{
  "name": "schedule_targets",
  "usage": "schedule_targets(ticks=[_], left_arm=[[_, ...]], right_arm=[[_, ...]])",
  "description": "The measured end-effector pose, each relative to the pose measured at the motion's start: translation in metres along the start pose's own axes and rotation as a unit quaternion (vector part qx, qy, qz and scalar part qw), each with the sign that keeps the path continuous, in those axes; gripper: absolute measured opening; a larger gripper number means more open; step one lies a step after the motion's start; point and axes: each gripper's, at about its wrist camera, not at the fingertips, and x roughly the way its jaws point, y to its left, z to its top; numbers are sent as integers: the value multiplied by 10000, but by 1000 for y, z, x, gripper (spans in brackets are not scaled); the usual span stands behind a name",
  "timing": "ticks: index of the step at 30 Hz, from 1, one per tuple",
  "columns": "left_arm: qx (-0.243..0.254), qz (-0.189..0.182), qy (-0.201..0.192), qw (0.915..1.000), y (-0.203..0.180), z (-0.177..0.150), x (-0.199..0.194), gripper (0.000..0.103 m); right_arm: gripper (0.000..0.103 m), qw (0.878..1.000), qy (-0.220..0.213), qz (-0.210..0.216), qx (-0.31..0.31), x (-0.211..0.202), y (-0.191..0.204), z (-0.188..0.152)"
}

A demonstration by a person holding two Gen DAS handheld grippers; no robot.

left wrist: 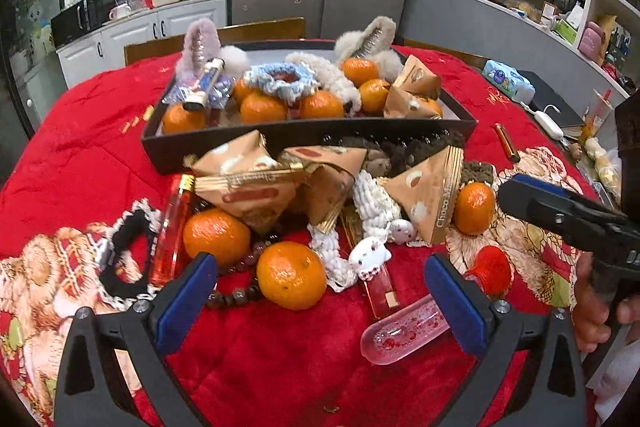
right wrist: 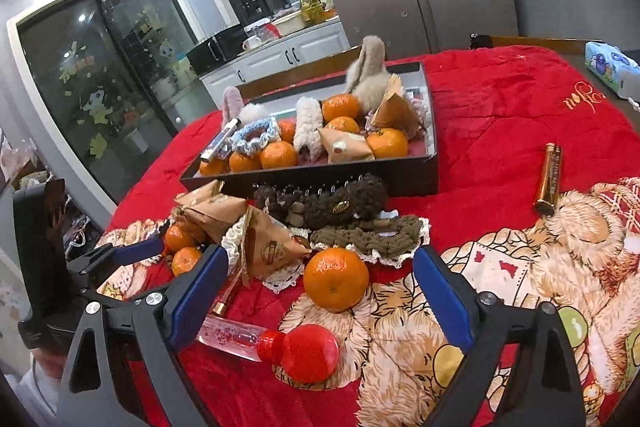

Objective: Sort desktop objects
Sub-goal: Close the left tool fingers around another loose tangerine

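A black tray (left wrist: 224, 147) on the red cloth holds tangerines, fluffy hair clips, scrunchies and tan snack packets. In front of it lies a heap of the same kinds of things. My left gripper (left wrist: 320, 293) is open just above the cloth, with a loose tangerine (left wrist: 291, 275) between its blue fingertips and untouched by them. My right gripper (right wrist: 320, 301) is open as well, around another tangerine (right wrist: 335, 279) that its pads do not touch. A clear bottle with a red cap (right wrist: 308, 351) lies just below that tangerine.
A brown hair clip (right wrist: 344, 207) and brown scrunchie (right wrist: 368, 239) lie against the tray's front wall. A gold tube (right wrist: 549, 179) lies apart on the right. A tissue pack (left wrist: 508, 83) and a white charger sit at the table's far right. Chairs stand behind the table.
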Motion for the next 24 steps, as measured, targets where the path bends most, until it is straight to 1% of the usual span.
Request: schedule_targets(ticks=[5, 7, 9, 13, 17, 18, 19, 21, 22, 24], left_arm=[[111, 16, -59, 9999, -2, -3, 0, 102], [105, 32, -112, 9999, 0, -3, 0, 100], [128, 123, -167, 9997, 1, -4, 0, 96], [136, 226, -192, 9995, 3, -8, 0, 93], [76, 208, -108, 9997, 5, -9, 4, 92], [-11, 119, -14, 9999, 9, -10, 7, 90], [-123, -30, 110, 9999, 13, -10, 12, 81], [-330, -208, 46, 9992, 21, -10, 11, 78], [-402, -194, 22, 9990, 24, -10, 10, 72], [-468, -192, -11, 9987, 26, -11, 9, 68]], right_arm=[[80, 9995, 275, -10, 177, 14, -7, -8], [71, 9989, 399, -60, 225, 20, -10, -11], [64, 9982, 535, -30, 259, 26, -11, -14], [60, 9985, 505, -72, 217, 28, -10, -16], [56, 9984, 517, -83, 219, 30, -9, -17], [52, 9982, 521, -115, 266, 30, -10, -17], [49, 9981, 503, -164, 319, 30, -11, -17], [48, 9979, 484, -204, 372, 30, -12, -17], [48, 9979, 483, -199, 375, 30, -12, -17], [48, 9979, 488, -200, 365, 30, -11, -17]])
